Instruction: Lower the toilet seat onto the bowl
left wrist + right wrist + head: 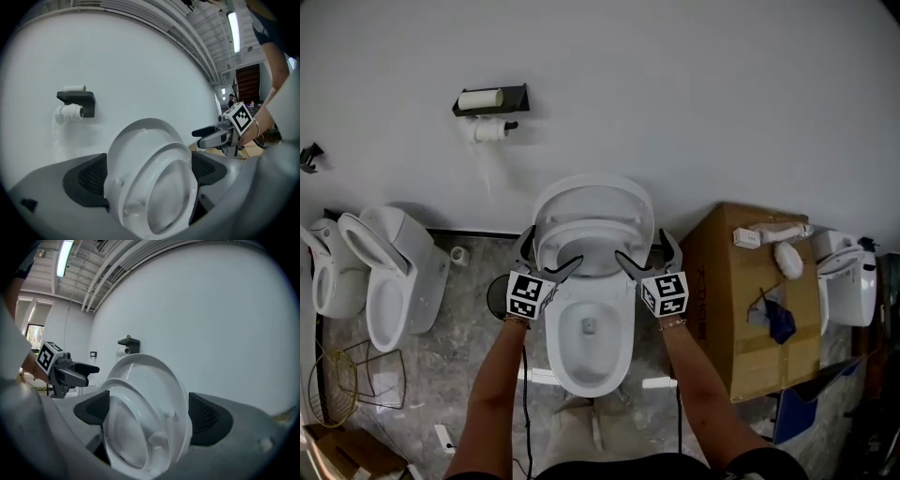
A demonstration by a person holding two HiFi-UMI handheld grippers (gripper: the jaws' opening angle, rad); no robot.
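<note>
A white toilet stands in the middle against the wall, its bowl [565,373] uncovered. The lid [592,194] leans back on the wall, and the seat ring [592,240] tilts forward off it, well above the bowl. My left gripper [549,254] is at the seat's left edge and my right gripper [643,247] at its right edge. Both are open, with their jaws straddling the rim. In the left gripper view the seat [161,187] and lid [140,136] fill the gap between the dark pads [89,177]. The right gripper view shows the same seat [126,427] and lid [154,376].
A paper-roll holder [490,100] hangs on the wall above. Another toilet [391,272] stands to the left, with a wire basket [337,384] in front of it. Close on the right is a cardboard box [750,309] carrying small items, with a further toilet [851,281] beyond it.
</note>
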